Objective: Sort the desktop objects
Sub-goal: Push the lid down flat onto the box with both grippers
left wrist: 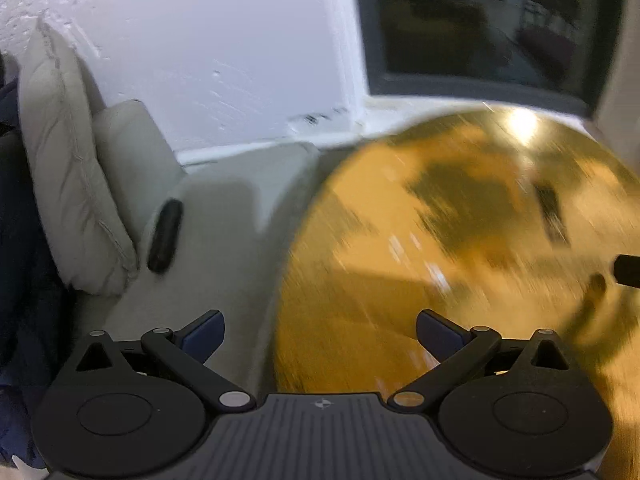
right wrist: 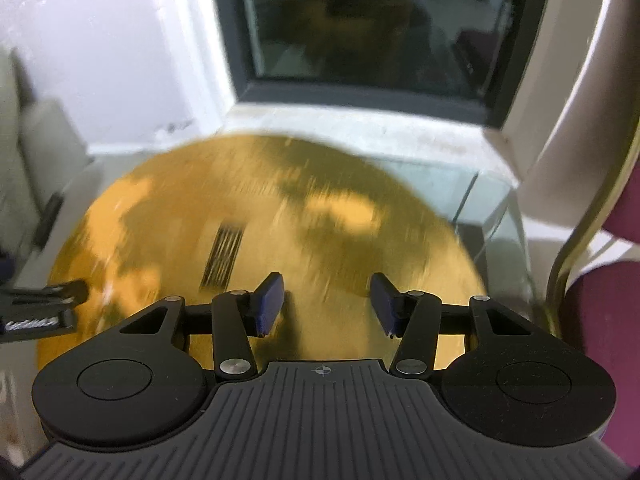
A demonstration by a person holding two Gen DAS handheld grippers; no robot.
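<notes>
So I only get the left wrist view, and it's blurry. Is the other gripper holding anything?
Observer: No. The right gripper is open and empty, above the round yellow table.
Operator: What's that dark smudge on the table?
Observer: A dark ribbed oblong lying flat, ahead and to the left of the right gripper. It's too blurred to name.
Operator: Anything past the table's right side?
Observer: A purple chair with a metal frame stands close by.
</notes>
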